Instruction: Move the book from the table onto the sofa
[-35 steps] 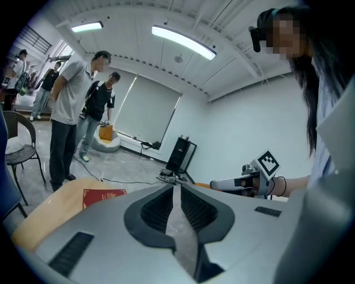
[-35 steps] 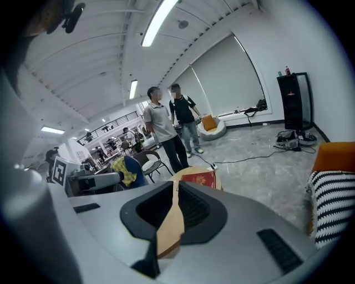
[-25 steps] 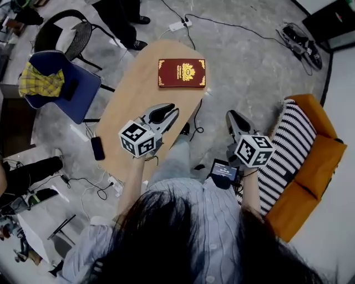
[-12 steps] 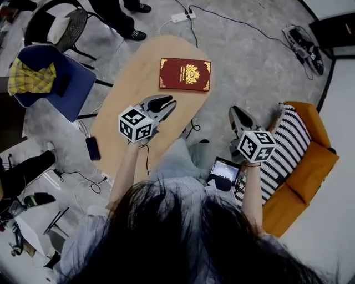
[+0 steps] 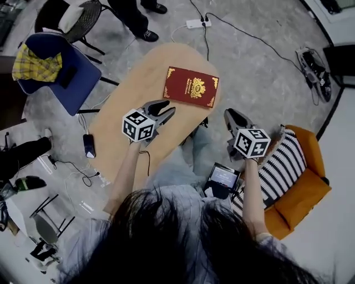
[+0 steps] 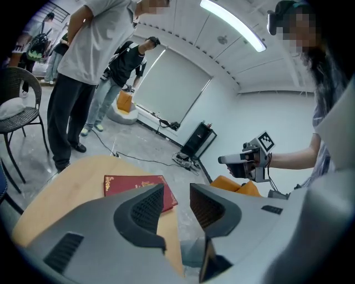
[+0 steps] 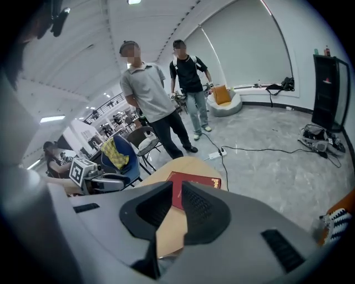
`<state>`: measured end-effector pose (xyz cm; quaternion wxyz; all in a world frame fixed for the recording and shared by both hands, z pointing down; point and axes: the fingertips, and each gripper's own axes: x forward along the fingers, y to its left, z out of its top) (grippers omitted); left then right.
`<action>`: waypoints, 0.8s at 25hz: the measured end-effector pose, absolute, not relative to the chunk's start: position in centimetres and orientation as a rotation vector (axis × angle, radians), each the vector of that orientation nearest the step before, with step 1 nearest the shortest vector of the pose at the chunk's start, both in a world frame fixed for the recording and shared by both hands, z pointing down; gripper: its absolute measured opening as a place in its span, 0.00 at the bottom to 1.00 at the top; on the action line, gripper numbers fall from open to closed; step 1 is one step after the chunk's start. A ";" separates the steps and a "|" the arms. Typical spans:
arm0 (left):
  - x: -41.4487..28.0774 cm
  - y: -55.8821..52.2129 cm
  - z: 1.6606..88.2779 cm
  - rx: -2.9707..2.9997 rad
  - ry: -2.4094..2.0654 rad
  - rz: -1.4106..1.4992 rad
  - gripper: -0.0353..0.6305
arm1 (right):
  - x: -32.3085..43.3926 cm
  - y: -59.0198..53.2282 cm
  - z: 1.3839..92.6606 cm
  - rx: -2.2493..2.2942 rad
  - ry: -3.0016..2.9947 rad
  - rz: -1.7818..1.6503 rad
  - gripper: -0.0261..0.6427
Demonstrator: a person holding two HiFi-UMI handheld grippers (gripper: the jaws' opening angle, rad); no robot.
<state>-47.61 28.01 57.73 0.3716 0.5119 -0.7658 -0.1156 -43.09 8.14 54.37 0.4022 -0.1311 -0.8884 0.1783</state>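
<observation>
While one red book (image 5: pixel 192 87) lies flat, cover up, at the far end of the oval wooden counter (image 5: pixel 144 77), neither gripper touches it. Well to the left of the left fingers stand two chairs: a blue chair (image 5: pixel 66 83) draped with one yellow plaid cloth (image 5: pixel 36 64), and a dark wicker chair (image 5: pixel 90 14). One phone (image 5: pixel 89 145) lies on the floor beside the counter.

The left gripper (image 5: pixel 168 107) hovers over the counter. Its fingers have just been spreading and stand released, with nothing between them. The book sits ahead of those fingers and slightly to their right, apart from them. Its long axis runs across their line, the right short edge a little nearer the person. Only bare counter lies between fingers and book.

Beyond the book stand two people, one person (image 7: pixel 145 91) and a second (image 7: pixel 188 83).

The right gripper (image 5: pixel 228 113) hangs off the counter's edge, fingers clenched together and empty; the book is ahead and left of them. To their right is one orange sofa (image 5: pixel 302 194) carrying one striped cushion (image 5: pixel 280 166).
</observation>
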 end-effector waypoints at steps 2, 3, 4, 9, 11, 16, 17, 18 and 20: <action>-48.0 27.8 59.5 1.262 -1.950 -0.287 0.27 | -44.0 7.6 56.5 -0.365 -2.198 0.449 0.11; -48.2 27.7 60.4 1.231 -1.946 -0.291 0.28 | -44.3 7.3 57.7 -0.381 -2.171 0.442 0.12; -48.6 27.7 61.5 1.196 -1.942 -0.301 0.29 | -44.5 7.0 59.1 -0.394 -2.142 0.437 0.15; -52.0 27.4 66.8 1.084 -1.918 -0.325 0.35 | -45.8 5.7 66.8 -0.401 -2.030 0.487 0.23; -53.2 27.7 68.9 1.049 -1.913 -0.290 0.38 | -46.3 5.5 69.6 -0.390 -2.000 0.510 0.27; -55.9 28.7 74.0 0.953 -1.884 -0.247 0.41 | -47.9 5.3 74.9 -0.394 -1.966 0.528 0.31; -56.2 28.9 75.0 0.940 -1.873 -0.241 0.42 | -48.3 5.5 75.7 -0.396 -1.961 0.538 0.32; -56.5 29.0 75.9 0.930 -1.864 -0.236 0.42 | -48.6 5.6 76.5 -0.396 -1.957 0.552 0.32; -56.8 29.1 77.7 0.913 -1.849 -0.234 0.43 | -49.1 5.9 78.0 -0.391 -1.946 0.589 0.33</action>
